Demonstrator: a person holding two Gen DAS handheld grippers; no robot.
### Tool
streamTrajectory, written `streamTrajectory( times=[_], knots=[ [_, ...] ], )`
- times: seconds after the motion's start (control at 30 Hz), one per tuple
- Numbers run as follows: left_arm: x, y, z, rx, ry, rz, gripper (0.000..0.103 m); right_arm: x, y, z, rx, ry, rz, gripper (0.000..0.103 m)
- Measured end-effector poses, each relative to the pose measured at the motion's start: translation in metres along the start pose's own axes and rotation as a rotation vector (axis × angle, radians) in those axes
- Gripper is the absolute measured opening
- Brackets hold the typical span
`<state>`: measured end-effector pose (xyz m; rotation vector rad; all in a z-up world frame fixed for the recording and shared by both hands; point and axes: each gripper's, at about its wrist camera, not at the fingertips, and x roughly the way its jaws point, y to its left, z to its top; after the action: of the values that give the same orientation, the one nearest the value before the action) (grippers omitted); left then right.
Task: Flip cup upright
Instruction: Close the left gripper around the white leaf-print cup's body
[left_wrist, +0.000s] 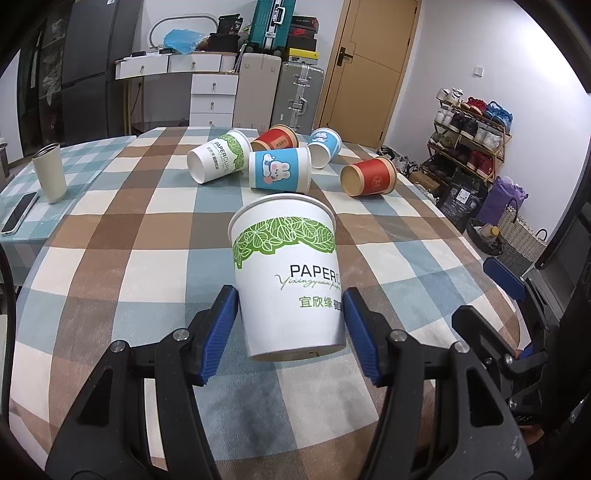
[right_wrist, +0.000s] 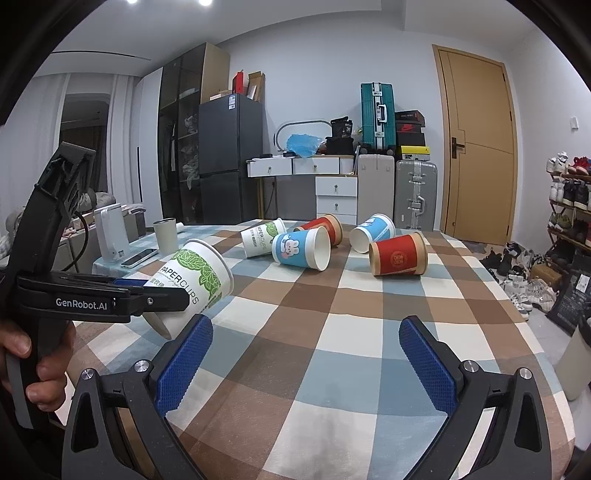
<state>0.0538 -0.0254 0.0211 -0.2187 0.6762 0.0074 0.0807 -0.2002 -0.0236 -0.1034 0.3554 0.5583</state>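
White paper cup (left_wrist: 286, 273): green leaf band under the rolled rim, "PAPERCUPS" in black, green Chinese characters below; brown base ring. Clamped low on its wall between the blue pads of the left gripper (left_wrist: 291, 325), held clear above the checked bench (left_wrist: 122, 236), mouth tilted away and upward. Right gripper (right_wrist: 304, 363): jaws wide apart, holding nothing, over the bench. Five more paper cups lie on their sides farther back, including a blue rabbit-print cup (left_wrist: 279, 168).
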Motion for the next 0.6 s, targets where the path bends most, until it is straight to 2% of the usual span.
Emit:
streamTrajectory(
  times=[0.6],
  knots=[
    [-0.010,-0.012,-0.032,0.001,0.041,-0.044,0.056,-0.001,0.006,-0.002,-0.017,0.006,0.006,0.103]
  ],
)
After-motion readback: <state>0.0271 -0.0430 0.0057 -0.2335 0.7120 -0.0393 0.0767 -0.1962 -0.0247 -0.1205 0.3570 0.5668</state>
